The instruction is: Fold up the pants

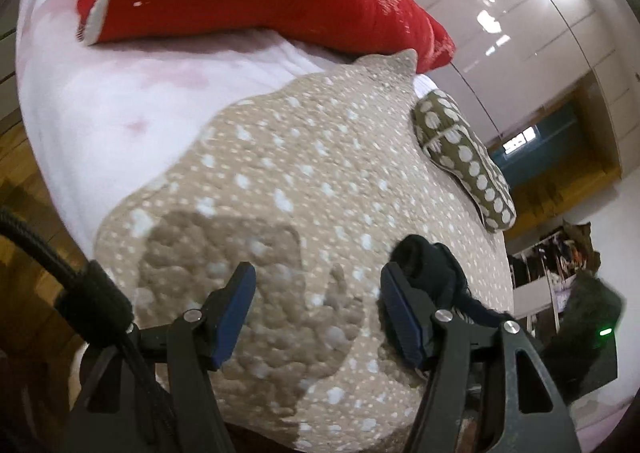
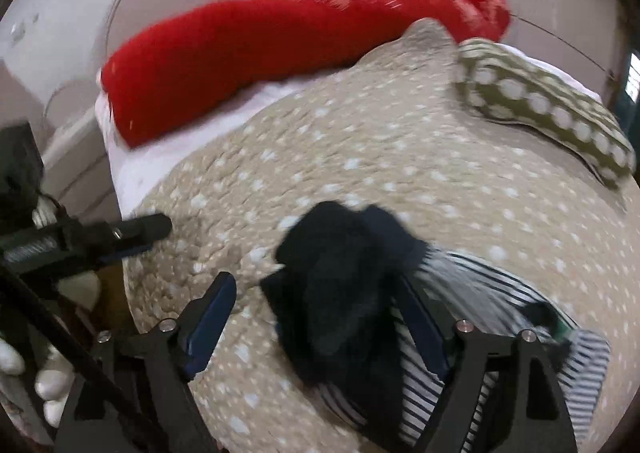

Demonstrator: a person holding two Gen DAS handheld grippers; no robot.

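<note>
Dark navy pants [image 2: 340, 293] lie bunched on the beige dotted quilt [image 2: 400, 157], over a black-and-white striped garment [image 2: 472, 285]. My right gripper [image 2: 320, 313] is open, its jaws either side of the bunched pants. My left gripper [image 1: 316, 301] is open and empty above the quilt [image 1: 304, 157]; a dark bit of the pants [image 1: 432, 265] shows just beyond its right finger. The left gripper also shows in the right wrist view [image 2: 140, 231] at the left edge of the bed.
A red pillow [image 2: 280, 53] lies at the head of the bed on a white sheet [image 1: 120, 101]. An olive polka-dot cushion [image 2: 552, 109] lies at the right. Wooden floor [image 1: 24, 173] is left of the bed; glossy wardrobe doors [image 1: 520, 13] stand beyond.
</note>
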